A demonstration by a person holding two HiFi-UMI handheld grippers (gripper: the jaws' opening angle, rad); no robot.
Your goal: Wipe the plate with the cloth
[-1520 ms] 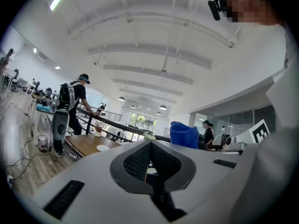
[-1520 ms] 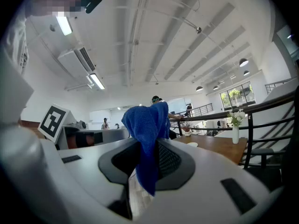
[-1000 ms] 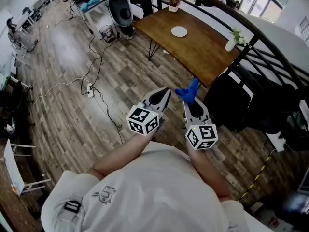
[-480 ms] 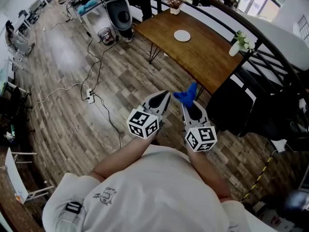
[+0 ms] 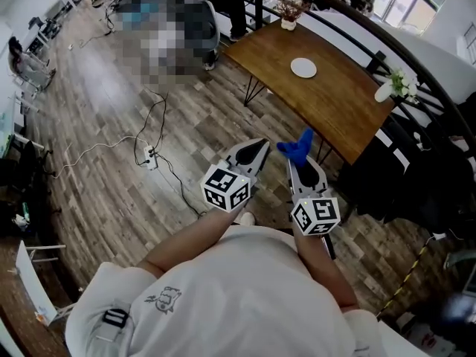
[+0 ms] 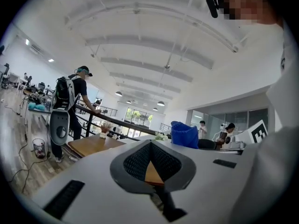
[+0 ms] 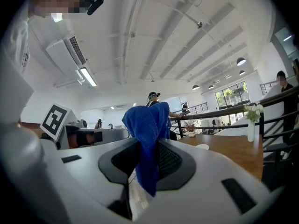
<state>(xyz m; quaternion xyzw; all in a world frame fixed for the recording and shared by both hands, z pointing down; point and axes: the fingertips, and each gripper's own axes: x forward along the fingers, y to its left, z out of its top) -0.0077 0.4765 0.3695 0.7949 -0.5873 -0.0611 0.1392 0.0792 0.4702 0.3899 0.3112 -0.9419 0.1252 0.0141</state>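
A white plate [image 5: 303,68] lies on the brown wooden table [image 5: 338,106] ahead of me; in the right gripper view the plate [image 7: 202,147] shows small on the table top [image 7: 233,154]. My right gripper [image 5: 304,162] is shut on a blue cloth [image 5: 297,147], which sticks up bunched between its jaws [image 7: 148,139]. My left gripper [image 5: 255,152] is shut with nothing in it, beside the right one. Both are held level over the wooden floor, short of the table. The blue cloth [image 6: 184,134] also shows in the left gripper view.
A white vase with flowers [image 5: 393,88] stands at the table's right end, a small potted plant [image 5: 288,15] at its far edge. A black railing [image 5: 416,65] curves behind the table. Cables and a power strip [image 5: 151,157] lie on the floor to the left.
Both grippers, the right one with the cloth, have come closer to the table; the table and plate sit lower and further right in the head view.
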